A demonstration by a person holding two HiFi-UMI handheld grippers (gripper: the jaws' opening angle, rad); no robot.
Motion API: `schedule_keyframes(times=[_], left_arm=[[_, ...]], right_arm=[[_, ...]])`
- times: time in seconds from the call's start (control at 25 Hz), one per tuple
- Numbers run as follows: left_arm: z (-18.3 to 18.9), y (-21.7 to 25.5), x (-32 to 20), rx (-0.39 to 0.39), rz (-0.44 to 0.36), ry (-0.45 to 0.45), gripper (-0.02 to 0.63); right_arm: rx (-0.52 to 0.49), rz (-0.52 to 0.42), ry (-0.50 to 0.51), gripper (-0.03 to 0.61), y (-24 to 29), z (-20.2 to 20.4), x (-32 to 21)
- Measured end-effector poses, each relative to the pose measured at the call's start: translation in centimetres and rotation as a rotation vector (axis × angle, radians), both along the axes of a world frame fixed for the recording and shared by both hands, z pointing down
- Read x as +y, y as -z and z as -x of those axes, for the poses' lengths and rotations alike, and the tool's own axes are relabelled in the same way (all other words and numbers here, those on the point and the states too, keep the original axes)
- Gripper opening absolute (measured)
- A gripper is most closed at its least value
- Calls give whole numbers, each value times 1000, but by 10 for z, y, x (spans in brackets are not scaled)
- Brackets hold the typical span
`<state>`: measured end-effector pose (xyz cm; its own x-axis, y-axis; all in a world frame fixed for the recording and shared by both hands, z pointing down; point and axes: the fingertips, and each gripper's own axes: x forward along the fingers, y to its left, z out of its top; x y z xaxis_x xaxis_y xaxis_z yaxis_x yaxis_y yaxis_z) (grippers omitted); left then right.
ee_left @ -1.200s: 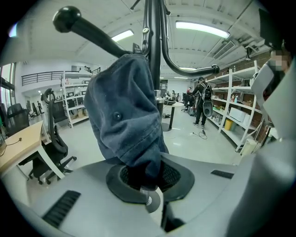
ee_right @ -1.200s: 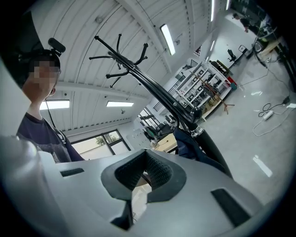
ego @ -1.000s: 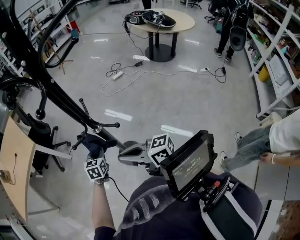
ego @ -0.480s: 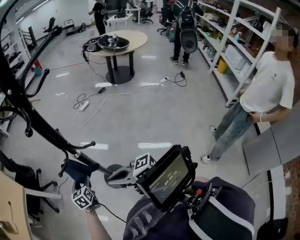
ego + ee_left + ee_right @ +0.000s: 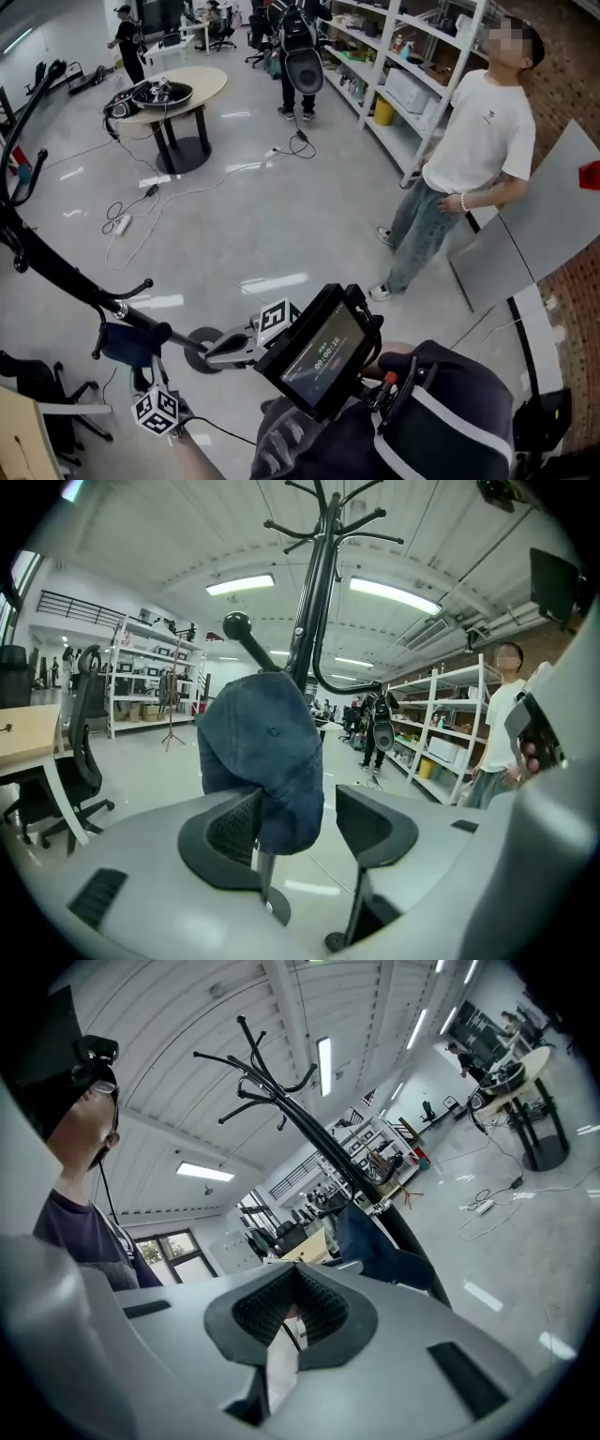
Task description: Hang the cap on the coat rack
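Observation:
A dark blue cap (image 5: 262, 761) hangs from a ball-tipped peg (image 5: 236, 625) of the black coat rack (image 5: 314, 583). My left gripper (image 5: 295, 822) is open; its jaws have just opened. The cap's lower edge droops between them, overlapping the left pad (image 5: 234, 829), and neither pad presses on it. In the head view the cap (image 5: 127, 342) sits on the rack's arm (image 5: 56, 267), with the left gripper (image 5: 142, 380) just below it. My right gripper (image 5: 217, 352) is to the cap's right, shut and empty. Its own view shows the pads (image 5: 291, 1312) closed together, with the cap (image 5: 380, 1246) beyond them.
A person in a white T-shirt (image 5: 473, 141) stands at the right beside a leaning grey board (image 5: 525, 234). A round table (image 5: 178, 94) with gear stands at the back, and cables (image 5: 131, 211) trail over the floor. Shelving (image 5: 412, 56) lines the right wall. An office chair (image 5: 37, 394) is lower left.
The left gripper's jaws have opened off the cap and drawn back a little; the cap stays on the peg. The head view has swung towards the standing person.

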<state>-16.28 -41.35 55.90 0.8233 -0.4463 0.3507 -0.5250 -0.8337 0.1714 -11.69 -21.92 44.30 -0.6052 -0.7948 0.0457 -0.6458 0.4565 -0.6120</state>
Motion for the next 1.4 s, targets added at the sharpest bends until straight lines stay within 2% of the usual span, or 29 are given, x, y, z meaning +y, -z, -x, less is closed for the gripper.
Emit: schedule_keyframes(times=[0.2, 0.32, 0.6, 1.12, 1.28, 1.4], left_arm=[[22, 7, 44, -60, 11, 24, 239], [25, -8, 63, -76, 5, 55, 239], [46, -16, 72, -92, 18, 190, 239], [-11, 17, 127, -44, -44, 233, 236], [-39, 34, 149, -26, -82, 222, 164], [-51, 44, 167, -38, -122, 221, 9]], right_arm=[[-22, -2, 35, 5, 19, 13, 34], [-25, -34, 55, 4, 4, 4, 49], [-48, -68, 172, 4, -7, -12, 38], [-65, -103, 208, 4, -1, -88, 66], [-71, -114, 232, 5, 2, -111, 75], [-78, -114, 255, 4, 0, -119, 80]])
